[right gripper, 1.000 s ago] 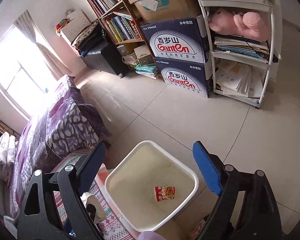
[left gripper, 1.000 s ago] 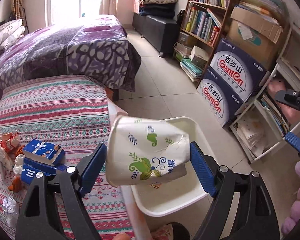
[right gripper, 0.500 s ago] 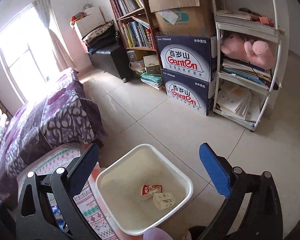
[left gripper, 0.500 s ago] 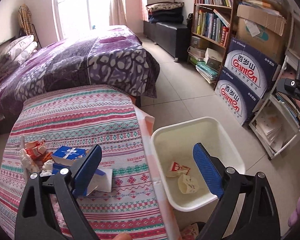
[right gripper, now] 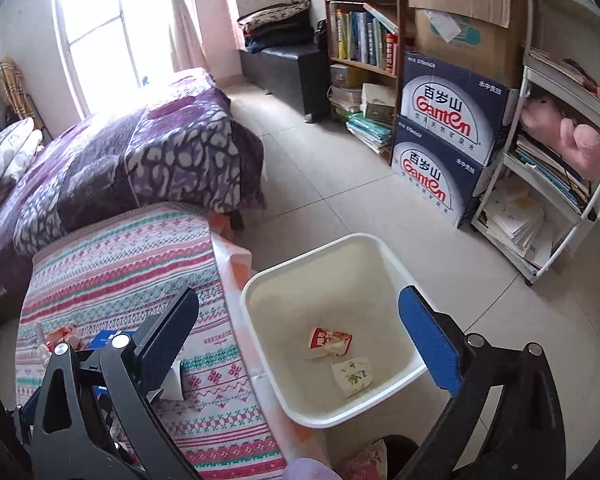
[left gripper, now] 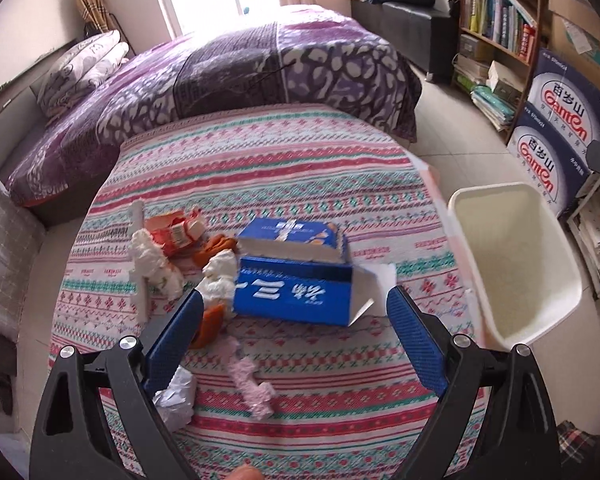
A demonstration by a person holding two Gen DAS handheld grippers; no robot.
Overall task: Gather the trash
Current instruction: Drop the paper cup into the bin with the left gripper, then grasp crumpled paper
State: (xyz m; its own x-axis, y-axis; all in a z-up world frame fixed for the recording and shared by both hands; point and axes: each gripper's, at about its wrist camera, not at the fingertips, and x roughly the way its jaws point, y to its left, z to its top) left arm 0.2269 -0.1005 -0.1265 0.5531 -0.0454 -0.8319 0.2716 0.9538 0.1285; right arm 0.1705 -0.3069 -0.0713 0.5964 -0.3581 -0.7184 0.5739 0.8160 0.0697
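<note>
The left tool (left gripper: pixel 292 320) is wide and holds nothing. Just above it in the picture, a blue carton (left gripper: pixel 296 294) lies on the striped desk (left gripper: pixel 260 176) with crumpled tissues (left gripper: pixel 220 276). The right tool (right gripper: pixel 300 328) is wide too, over the white bin (right gripper: pixel 260 344), where a paper cup (right gripper: pixel 352 376) and a red wrapper (right gripper: pixel 328 342) lie.

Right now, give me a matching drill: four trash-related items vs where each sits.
Items:
1. paper cup
2. blue carton
3. foil wad
4. white bin

Places:
A. on the floor beside the table
B. on the striped cloth, ahead between the left gripper's open jaws
C. inside the bin
D. on the cloth by the left gripper's left finger

Pairs: 1-C, 2-B, 3-D, 4-A
</note>
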